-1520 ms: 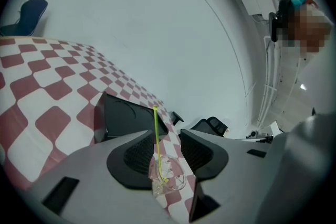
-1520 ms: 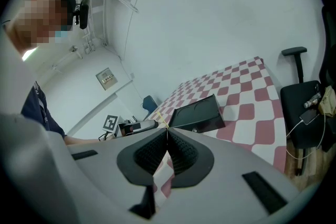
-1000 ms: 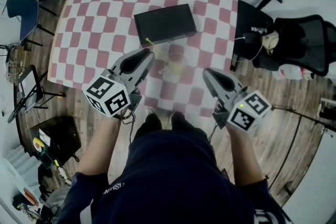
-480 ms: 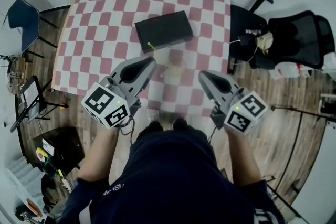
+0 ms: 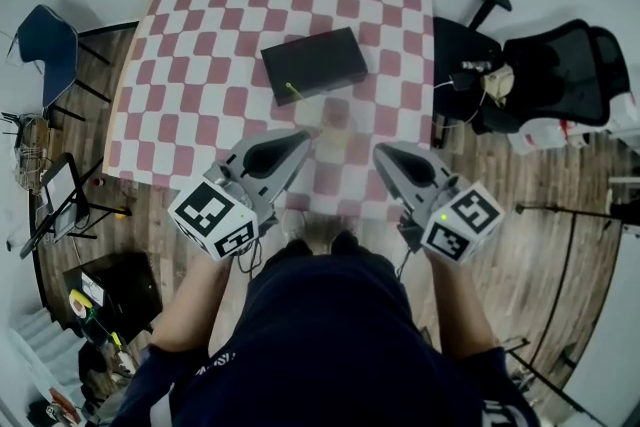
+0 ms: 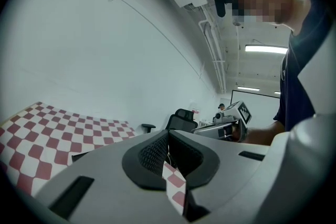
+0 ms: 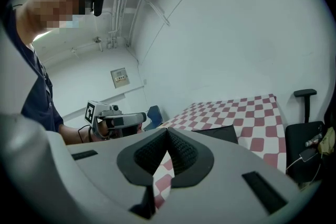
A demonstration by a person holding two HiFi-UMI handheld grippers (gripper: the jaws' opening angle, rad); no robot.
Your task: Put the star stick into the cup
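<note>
The person's dark navy top [image 5: 330, 345] filled the near part of the head view, with both bare forearms reaching forward. Each hand held a grey gripper with a black-and-white marker cube at its rear.

The left claw [image 5: 307, 133] was fully closed. Its ribbed black pads met at the tips and gripped nothing, and only checked cloth showed through the slit below them. The right claw [image 5: 378, 149] was the same, with its pads touching at the tips and nothing held. The two claws hung side by side over the near edge of the red-and-white checked tabletop [image 5: 200, 45], apart from each other.

Just beyond the claw tips, a pale see-through cup [image 5: 337, 112] showed only as a blurred patch on the cloth. Its outline could not be made out. Farther on and a little left, the thin yellow-green stick [image 5: 290, 91] lay tilted against the near edge of a flat black rectangular box [image 5: 313, 63]. It was outside the cup and clear of both claws, and its star end was too small to see.

Past the tabletop on the wooden floor, a black office chair [image 5: 560, 65] stood at the right and a blue chair [image 5: 45, 25] at the left.
</note>
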